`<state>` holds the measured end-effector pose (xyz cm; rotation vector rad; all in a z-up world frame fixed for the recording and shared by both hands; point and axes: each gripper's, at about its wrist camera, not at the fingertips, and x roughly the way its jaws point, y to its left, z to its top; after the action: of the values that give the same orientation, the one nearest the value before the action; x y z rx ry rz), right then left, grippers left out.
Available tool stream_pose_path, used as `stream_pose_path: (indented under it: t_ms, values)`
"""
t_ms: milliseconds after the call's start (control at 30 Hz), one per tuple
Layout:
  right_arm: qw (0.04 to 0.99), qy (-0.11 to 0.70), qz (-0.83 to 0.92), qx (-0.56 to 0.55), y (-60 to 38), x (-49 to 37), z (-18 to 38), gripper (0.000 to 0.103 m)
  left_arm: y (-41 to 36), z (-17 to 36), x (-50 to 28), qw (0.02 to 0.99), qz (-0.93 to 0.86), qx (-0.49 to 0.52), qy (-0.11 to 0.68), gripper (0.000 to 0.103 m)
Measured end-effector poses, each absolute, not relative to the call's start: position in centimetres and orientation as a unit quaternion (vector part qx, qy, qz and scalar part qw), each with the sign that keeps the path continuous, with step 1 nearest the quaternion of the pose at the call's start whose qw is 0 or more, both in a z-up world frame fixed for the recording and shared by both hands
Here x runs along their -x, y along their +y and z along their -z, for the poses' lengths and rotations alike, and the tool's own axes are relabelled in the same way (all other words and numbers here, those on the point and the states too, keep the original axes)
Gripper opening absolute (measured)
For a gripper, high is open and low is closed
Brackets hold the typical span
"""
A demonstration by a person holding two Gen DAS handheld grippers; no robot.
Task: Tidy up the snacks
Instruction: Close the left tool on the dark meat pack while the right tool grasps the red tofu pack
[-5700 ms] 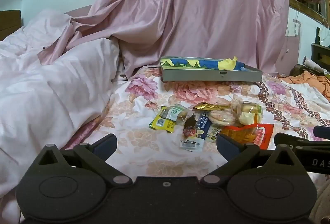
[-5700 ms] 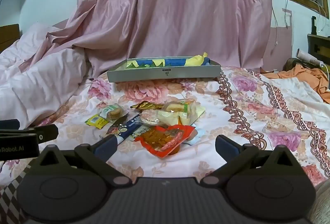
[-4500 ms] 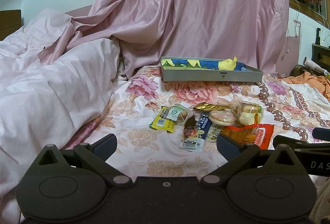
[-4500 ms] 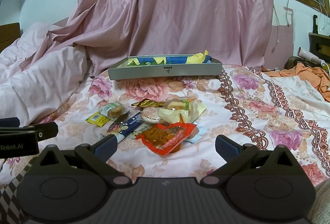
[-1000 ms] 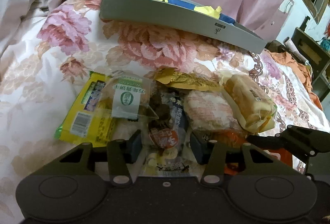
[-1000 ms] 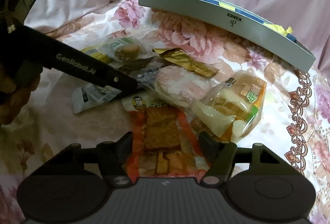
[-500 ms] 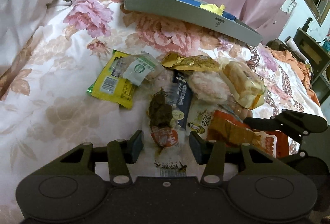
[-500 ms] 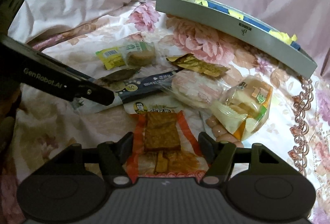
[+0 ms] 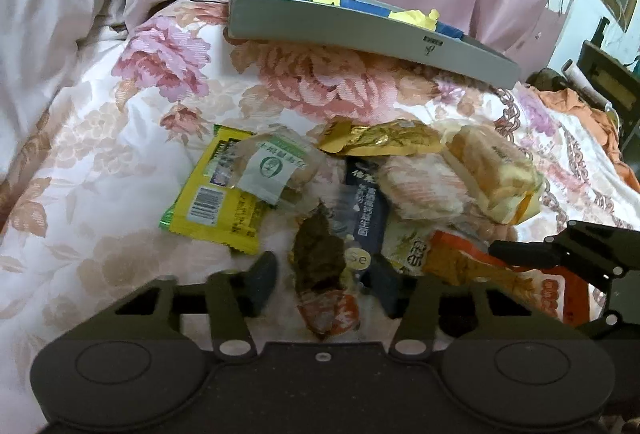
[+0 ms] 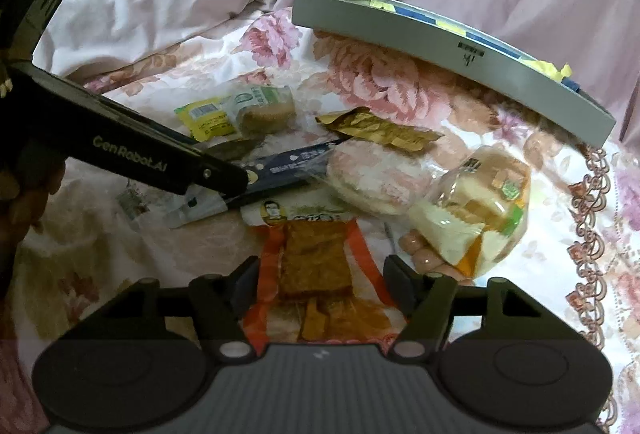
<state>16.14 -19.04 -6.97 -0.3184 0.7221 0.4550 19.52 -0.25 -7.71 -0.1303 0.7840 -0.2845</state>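
Several snack packets lie in a heap on the flowered bedspread (image 9: 100,162). My left gripper (image 9: 322,286) is shut on a clear packet of brown snack (image 9: 320,258) with a red label. From the right wrist view this gripper (image 10: 232,186) reaches in from the left. My right gripper (image 10: 322,282) is shut on the sides of an orange packet of brown tofu squares (image 10: 316,258), and shows at the left wrist view's right edge (image 9: 516,254). A grey tray (image 9: 360,30) with blue and yellow lining stands behind the heap.
Around the held packets lie a yellow packet (image 9: 212,202), a green-label cake (image 9: 276,166), a gold wrapper (image 9: 380,142), a dark blue bar (image 9: 366,202), a pink round packet (image 9: 424,186) and wrapped bread (image 9: 492,174). A pink duvet (image 9: 48,34) is bunched at the left. A hand (image 10: 24,186) holds the left gripper.
Both grippers came down from wide open onto the heap and narrowed on their packets. Over the last second the left one drew back with the brown snack packet between its fingers.
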Motion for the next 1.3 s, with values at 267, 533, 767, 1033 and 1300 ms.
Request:
stream_pose_path:
  t_ms: [267,533,767,1033,1300]
  values:
    - [0.895,0.345,-0.216,0.183,-18.1,-15.3,7.1,0.065,-0.5,7.6,-18.6,0.918,0.127,0.065,0.371,0.048]
    - [0.882,0.269,-0.193,0.335,-15.9,-11.9,7.5,0.065,-0.8,6.9,-16.7,0.922,0.126,0.058,0.361,0.048]
    - [0.866,0.212,-0.165,0.423,-14.9,-9.6,7.8,0.065,-0.5,6.2,-14.7,0.925,0.121,0.074,0.354,0.048]
    - [0.875,0.150,-0.152,0.434,-14.9,-8.1,6.8,0.065,-0.3,4.0,-13.2,0.937,0.112,0.082,0.320,0.048]
    - [0.888,0.094,-0.140,0.427,-14.9,-7.9,5.7,0.065,-0.7,2.0,-12.8,0.947,0.106,0.088,0.291,0.048]
